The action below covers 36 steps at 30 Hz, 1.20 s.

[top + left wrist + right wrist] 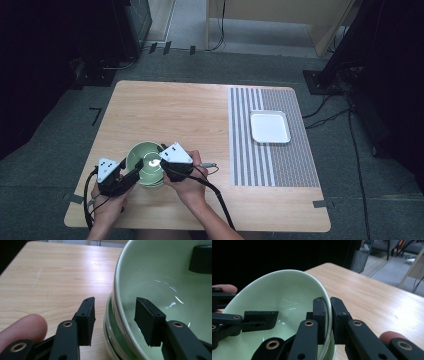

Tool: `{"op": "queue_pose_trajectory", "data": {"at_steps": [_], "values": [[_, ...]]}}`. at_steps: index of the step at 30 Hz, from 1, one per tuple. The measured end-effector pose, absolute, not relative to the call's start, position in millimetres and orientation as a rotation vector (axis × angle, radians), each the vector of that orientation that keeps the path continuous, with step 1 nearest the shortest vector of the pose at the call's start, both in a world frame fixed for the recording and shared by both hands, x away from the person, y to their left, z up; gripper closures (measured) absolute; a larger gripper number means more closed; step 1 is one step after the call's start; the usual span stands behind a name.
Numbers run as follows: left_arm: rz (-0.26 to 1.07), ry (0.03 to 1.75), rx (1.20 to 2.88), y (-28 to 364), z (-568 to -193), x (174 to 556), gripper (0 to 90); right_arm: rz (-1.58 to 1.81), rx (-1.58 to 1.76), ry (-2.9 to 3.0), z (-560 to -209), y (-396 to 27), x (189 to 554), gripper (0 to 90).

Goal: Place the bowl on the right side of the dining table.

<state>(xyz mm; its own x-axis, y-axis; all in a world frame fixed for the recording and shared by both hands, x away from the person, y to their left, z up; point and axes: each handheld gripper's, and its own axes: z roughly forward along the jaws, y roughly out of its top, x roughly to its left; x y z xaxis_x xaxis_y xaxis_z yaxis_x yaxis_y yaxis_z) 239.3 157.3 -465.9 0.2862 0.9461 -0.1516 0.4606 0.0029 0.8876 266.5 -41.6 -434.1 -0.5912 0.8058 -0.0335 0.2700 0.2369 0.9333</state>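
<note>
Stack of green bowls [146,165] near the front left of the wooden table [175,115], top bowl [160,290] nested in the ones under it. Right gripper [328,315] clamped tight on the top bowl's rim, one pad inside, one outside. Left gripper [115,315] straddling the opposite rim, jaws about half apart, pads [86,320] not yet pressing the wall. Best closed squarely on that wall next, inner pad flat against the glaze, outer pad on the top bowl alone and not on the lower bowls [110,340] just beneath. Then, likely, a straight, level lift with both hands together, slow enough to break any sticking between bowls without dragging the second one up. Glazed surface probably slippery, so firm grip before any raising. White tray [270,126] on the striped mat [260,150] well apart at the right, a plausible place for setting down.
</note>
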Motion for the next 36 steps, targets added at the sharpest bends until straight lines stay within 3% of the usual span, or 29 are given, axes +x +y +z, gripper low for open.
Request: {"op": "queue_pose_trajectory", "data": {"at_steps": [4,9,13,21,26,33,35,36], "values": [[0.605,1.323,1.564,158.3,-459.7,237.8,55.6,1.37,0.931,1.966,-427.7,-43.2,262.6,83.9],[0.604,1.329,1.53,158.3,-453.8,235.7,74.1,1.389,0.905,1.943,-424.9,-42.5,259.3,83.9],[0.619,1.379,1.472,161.9,-452.0,234.6,82.7,1.386,0.895,1.945,-426.8,-39.4,257.5,84.0],[0.679,1.358,1.414,164.7,-444.9,227.5,82.5,1.415,0.95,1.947,-426.2,-36.2,257.0,83.6],[0.69,1.355,1.379,166.9,-443.6,226.4,83.0,1.418,1.051,1.963,-428.4,-35.2,257.1,77.3],[0.754,1.318,1.41,160.1,-445.2,223.5,82.4,1.384,1.132,1.924,-430.0,-31.5,257.7,85.5],[0.714,1.284,1.405,164.0,-444.0,223.9,80.2,1.389,1.125,1.922,-428.5,-32.4,257.7,85.6],[0.695,1.265,1.407,165.6,-443.6,224.2,71.1,1.391,1.109,1.916,-428.3,-32.8,257.2,85.5]]}}
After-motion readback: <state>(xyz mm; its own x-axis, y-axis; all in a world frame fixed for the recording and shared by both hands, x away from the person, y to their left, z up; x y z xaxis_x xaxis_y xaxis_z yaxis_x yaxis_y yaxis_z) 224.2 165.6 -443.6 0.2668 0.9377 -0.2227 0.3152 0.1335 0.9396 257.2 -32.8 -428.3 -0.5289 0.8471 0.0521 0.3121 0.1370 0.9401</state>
